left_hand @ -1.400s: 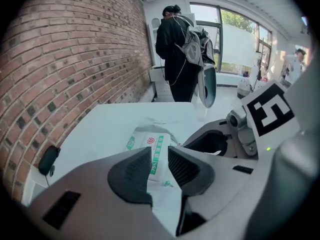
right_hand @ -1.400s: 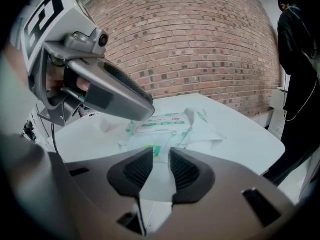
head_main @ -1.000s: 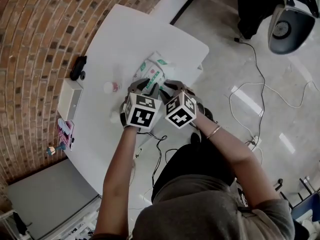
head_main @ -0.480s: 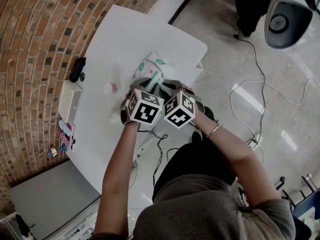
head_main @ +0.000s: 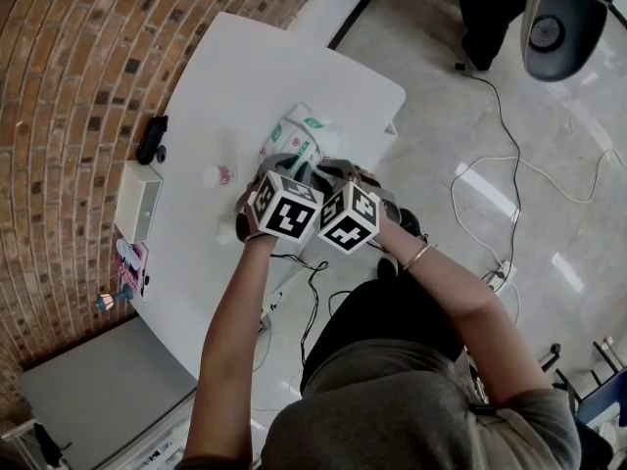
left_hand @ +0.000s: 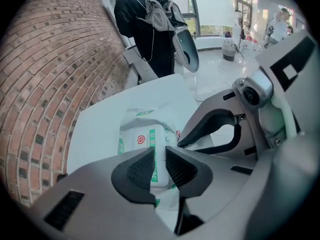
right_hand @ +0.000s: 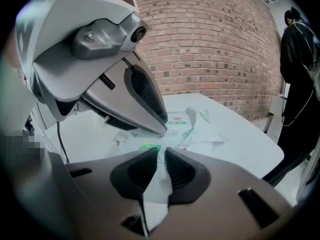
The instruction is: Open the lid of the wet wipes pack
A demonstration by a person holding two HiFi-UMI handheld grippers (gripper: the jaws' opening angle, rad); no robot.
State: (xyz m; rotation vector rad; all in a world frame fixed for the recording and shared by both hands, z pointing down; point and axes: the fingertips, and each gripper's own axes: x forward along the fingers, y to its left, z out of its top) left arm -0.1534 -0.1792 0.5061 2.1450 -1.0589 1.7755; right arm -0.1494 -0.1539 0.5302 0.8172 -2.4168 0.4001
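The wet wipes pack [head_main: 297,137], white with green print, lies near the table's right edge. Its white lid [left_hand: 144,143] faces up. My left gripper [head_main: 284,172] points steeply down onto the pack's near end. Its jaws stand almost together, with the pack's top [left_hand: 159,160] filling the slit and the wrapper crumpled at the tip [right_hand: 161,130]. My right gripper [head_main: 329,170] comes in from the right, its tips at the lid's edge [left_hand: 181,143]. Its jaws are closing, and a thin white flap of the pack [right_hand: 156,186] runs up between the pads.
On the white table [head_main: 235,76] are a small white bottle [head_main: 217,172], a black object [head_main: 152,135] and a white box [head_main: 137,199] near the brick wall. Cables [head_main: 509,174] trail over the floor on the right. A person in black [left_hand: 145,29] stands beyond the table.
Both grippers have stayed over the pack's near end. The left gripper's marker cube has rolled a little and the two cubes sit slightly closer together.
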